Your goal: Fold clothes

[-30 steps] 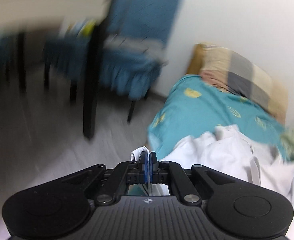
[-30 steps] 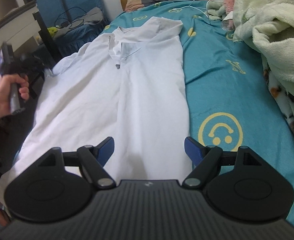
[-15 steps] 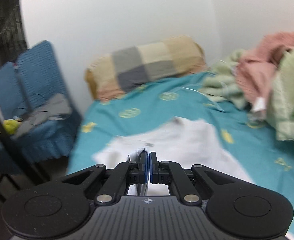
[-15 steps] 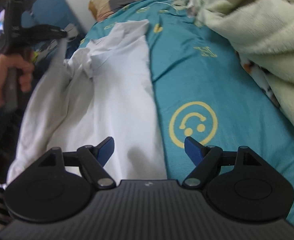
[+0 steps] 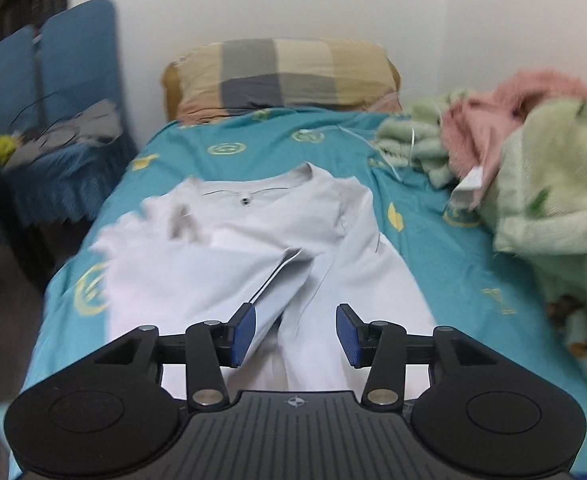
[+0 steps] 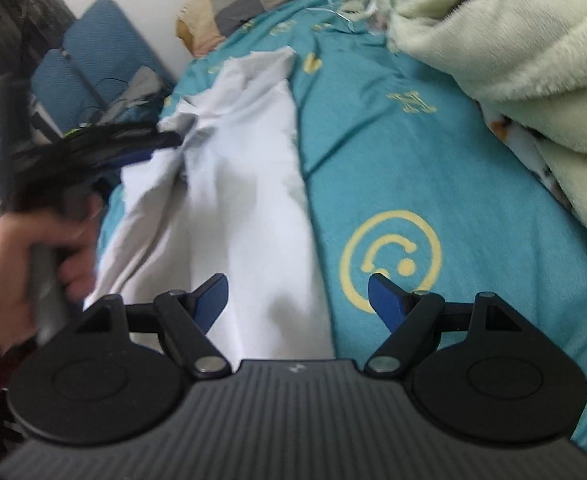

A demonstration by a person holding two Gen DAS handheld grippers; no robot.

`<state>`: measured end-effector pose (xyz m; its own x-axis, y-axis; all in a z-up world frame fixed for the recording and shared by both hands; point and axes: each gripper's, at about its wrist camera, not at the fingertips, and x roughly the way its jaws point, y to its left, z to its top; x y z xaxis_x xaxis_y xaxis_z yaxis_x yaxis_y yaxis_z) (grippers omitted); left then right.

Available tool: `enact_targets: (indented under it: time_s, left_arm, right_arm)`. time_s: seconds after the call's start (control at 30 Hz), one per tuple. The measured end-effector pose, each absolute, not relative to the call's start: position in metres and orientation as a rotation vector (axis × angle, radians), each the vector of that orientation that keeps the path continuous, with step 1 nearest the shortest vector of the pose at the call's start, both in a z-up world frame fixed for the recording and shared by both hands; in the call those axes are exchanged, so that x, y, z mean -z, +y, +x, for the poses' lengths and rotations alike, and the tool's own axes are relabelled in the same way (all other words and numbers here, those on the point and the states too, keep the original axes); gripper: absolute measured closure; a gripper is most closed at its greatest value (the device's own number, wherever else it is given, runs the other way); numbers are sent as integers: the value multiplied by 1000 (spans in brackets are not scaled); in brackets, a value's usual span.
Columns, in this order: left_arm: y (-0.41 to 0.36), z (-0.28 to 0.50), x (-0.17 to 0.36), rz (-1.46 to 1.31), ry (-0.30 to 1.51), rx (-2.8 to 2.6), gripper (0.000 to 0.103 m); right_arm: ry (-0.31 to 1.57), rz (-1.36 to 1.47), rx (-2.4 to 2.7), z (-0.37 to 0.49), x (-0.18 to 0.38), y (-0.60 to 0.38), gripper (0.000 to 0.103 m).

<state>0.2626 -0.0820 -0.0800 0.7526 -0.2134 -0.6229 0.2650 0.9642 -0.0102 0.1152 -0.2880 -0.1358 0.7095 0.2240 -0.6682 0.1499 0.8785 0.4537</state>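
A white shirt lies lengthwise on the teal bed sheet, collar toward the pillow, its left side folded in over the middle. My left gripper hovers over the shirt's lower part with its jaws opening and no cloth pressed between the blue pads. In the right wrist view the same shirt runs up the bed, and the left gripper, blurred, hangs over its left fold in a person's hand. My right gripper stands open above the shirt's right hem edge, holding nothing.
A checked pillow lies at the head of the bed. Pale green and pink blankets are heaped along the right side. Blue chairs with clutter stand left of the bed, by the white wall.
My left gripper, shut on the shirt's left edge, swung from beside the bed over the shirt, then opened and let the cloth go; that side now lies folded inward. The right gripper rolled slightly.
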Motion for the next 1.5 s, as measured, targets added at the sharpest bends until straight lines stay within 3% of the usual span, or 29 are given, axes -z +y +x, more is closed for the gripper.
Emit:
enact_targets:
  time_s: [0.2, 0.4, 0.47, 0.63, 0.8, 0.93, 1.4, 1.5]
  left_arm:
    - [-45, 149, 31, 67, 653, 219, 40]
    - [-24, 71, 31, 7, 686, 203, 40]
    - [-22, 60, 29, 31, 680, 198, 40]
    - [-8, 52, 5, -12, 601, 195, 39]
    - [17, 59, 0, -55, 586, 145, 39]
    - [40, 66, -2, -80, 577, 115, 39]
    - [90, 95, 37, -187, 633, 211, 39]
    - [97, 98, 42, -221, 651, 211, 39]
  right_arm:
    - [678, 439, -117, 105, 116, -275, 25]
    - [591, 344, -159, 88, 94, -259, 25]
    - [568, 324, -171, 83, 87, -256, 29]
    - [509, 325, -240, 72, 69, -247, 29]
    - [486, 297, -320, 104, 46, -221, 30]
    - [502, 256, -410, 166, 43, -180, 36]
    - [670, -212, -434, 338, 139, -30, 42]
    - [728, -316, -435, 351, 157, -16, 57]
